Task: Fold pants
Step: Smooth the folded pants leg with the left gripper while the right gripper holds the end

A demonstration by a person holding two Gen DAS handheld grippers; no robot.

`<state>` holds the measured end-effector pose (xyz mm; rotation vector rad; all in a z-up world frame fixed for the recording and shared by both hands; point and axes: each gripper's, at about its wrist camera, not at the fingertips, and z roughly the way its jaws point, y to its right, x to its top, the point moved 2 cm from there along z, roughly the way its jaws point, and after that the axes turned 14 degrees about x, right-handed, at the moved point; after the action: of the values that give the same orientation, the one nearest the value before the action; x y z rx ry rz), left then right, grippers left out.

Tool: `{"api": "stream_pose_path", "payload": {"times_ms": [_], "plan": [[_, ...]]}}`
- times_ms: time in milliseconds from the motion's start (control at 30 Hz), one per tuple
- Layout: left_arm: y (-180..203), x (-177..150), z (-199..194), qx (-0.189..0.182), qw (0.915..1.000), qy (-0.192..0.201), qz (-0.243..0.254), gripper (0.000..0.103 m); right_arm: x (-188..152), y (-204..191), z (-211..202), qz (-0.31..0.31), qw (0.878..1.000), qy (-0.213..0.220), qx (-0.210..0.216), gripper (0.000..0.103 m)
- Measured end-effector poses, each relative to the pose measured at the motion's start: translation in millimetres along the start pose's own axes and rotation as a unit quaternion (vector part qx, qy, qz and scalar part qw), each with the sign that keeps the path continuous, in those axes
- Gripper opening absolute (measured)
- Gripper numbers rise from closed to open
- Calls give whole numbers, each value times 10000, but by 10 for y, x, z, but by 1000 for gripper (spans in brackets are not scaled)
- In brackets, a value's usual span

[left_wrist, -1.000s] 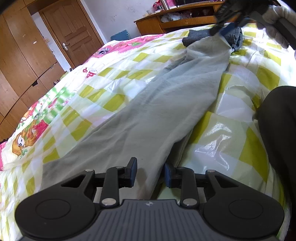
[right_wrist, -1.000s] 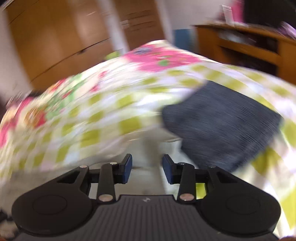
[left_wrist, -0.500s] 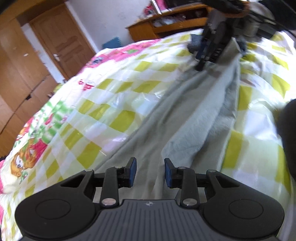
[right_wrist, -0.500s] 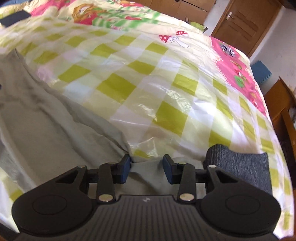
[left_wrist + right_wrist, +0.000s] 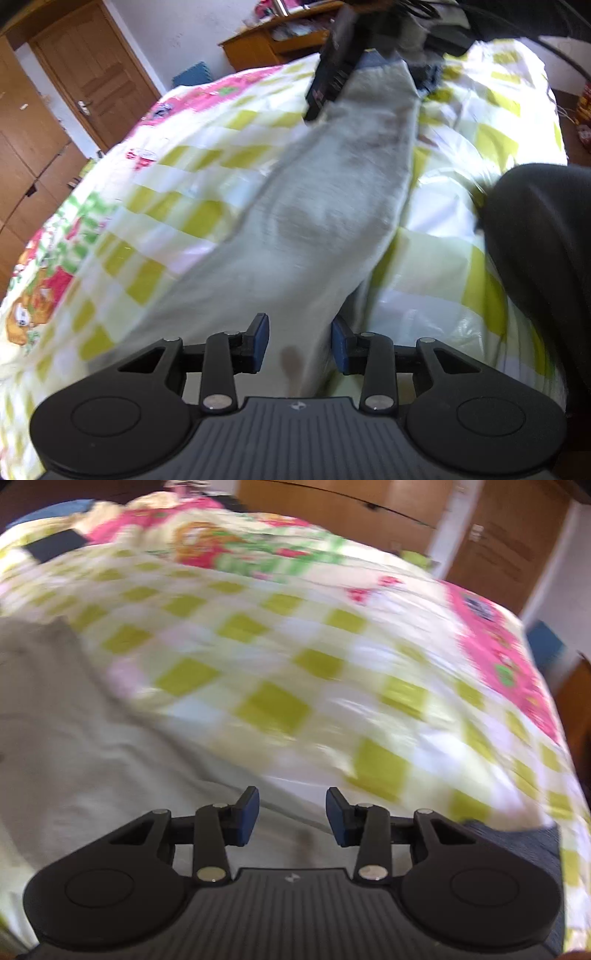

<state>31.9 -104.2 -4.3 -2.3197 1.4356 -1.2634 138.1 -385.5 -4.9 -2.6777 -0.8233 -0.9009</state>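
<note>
Light grey pants point(image 5: 332, 206) lie stretched along the checked bedspread point(image 5: 166, 184). My left gripper point(image 5: 300, 345) is at their near end. Its jaws are opening, and a strip of the cloth runs between the blue pads without being pinched. At the far end the right gripper point(image 5: 332, 74) hangs over the pants' other end. In the right wrist view the pants point(image 5: 74, 738) spread to the left. My right gripper point(image 5: 291, 821) stands open just above their edge, pads apart with cloth showing below the gap. Both views are blurred.
A folded dark grey garment point(image 5: 517, 834) lies on the bed right of the right gripper. A person's dark-clothed leg point(image 5: 535, 258) presses against the bed's right edge. A wooden shelf unit point(image 5: 277, 48) and a door point(image 5: 92, 74) stand beyond. A black item point(image 5: 55, 548) rests far left.
The right gripper rolled and swung away from the dark folded garment to look across the bed over the pants. The left gripper rose slightly and its pads spread a little.
</note>
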Motion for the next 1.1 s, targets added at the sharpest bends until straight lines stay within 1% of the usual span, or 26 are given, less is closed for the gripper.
{"api": "stream_pose_path", "payload": {"times_ms": [100, 167, 267, 367, 400, 467, 533, 600, 633, 733, 833, 867, 900, 933, 967, 1000, 1033, 1067, 1100], "plan": [[-118, 4, -115, 9, 10000, -32, -5, 56, 76, -102, 211, -100, 9982, -173, 557, 40], [-133, -18, -188, -86, 9999, -98, -4, 58, 80, -145, 354, -204, 9953, -445, 835, 40], [9, -66, -282, -401, 9989, -226, 0, 59, 37, -166, 470, -376, 9929, -704, 881, 40], [105, -15, -326, -749, 9971, -105, -42, 59, 33, -152, 423, -436, 9916, -819, 901, 39], [93, 29, -325, -753, 9972, 13, -36, 59, 40, -158, 377, -483, 9914, -808, 907, 39], [19, 136, -283, -537, 9980, 321, 54, 59, 70, -154, 304, -549, 9912, -787, 912, 39], [-112, 235, -144, -290, 9978, 566, 157, 60, 111, -141, 321, -645, 9900, -885, 893, 37], [-230, 287, 110, -45, 9973, 637, 366, 60, 146, -143, 420, -766, 9874, -1071, 883, 33], [-284, 294, 264, 32, 9971, 606, 451, 60, 158, -153, 477, -807, 9853, -1167, 951, 33], [-402, 285, 706, 2, 9971, 357, 679, 60, 161, -229, 598, -1099, 9786, -1402, 1033, 32], [-480, 297, 1055, -59, 9977, 109, 659, 59, 162, -269, 612, -1187, 9767, -1445, 1052, 22], [-493, 303, 1131, -119, 9979, 66, 634, 58, 157, -288, 607, -1223, 9760, -1462, 1048, 14], [-486, 300, 1186, -159, 9978, 33, 646, 53, 146, -306, 604, -1263, 9754, -1503, 1003, 10], [-470, 297, 1237, -181, 9975, -36, 688, 49, 140, -323, 605, -1275, 9753, -1534, 950, 8], [-448, 298, 1281, -213, 9970, -119, 736, 38, 141, -331, 602, -1249, 9757, -1543, 933, 5], [-424, 301, 1303, -283, 9964, -184, 774, 31, 150, -326, 595, -1192, 9766, -1532, 925, 4], [-407, 307, 1309, -311, 9960, -196, 812, 28, 162, -321, 585, -1154, 9779, -1503, 880, 4], [-394, 311, 1299, -286, 9956, -187, 873, 22, 179, -315, 568, -1128, 9798, -1443, 809, 3], [-385, 317, 1289, -221, 9952, -160, 935, 20, 199, -303, 543, -1074, 9821, -1361, 731, 3]]}}
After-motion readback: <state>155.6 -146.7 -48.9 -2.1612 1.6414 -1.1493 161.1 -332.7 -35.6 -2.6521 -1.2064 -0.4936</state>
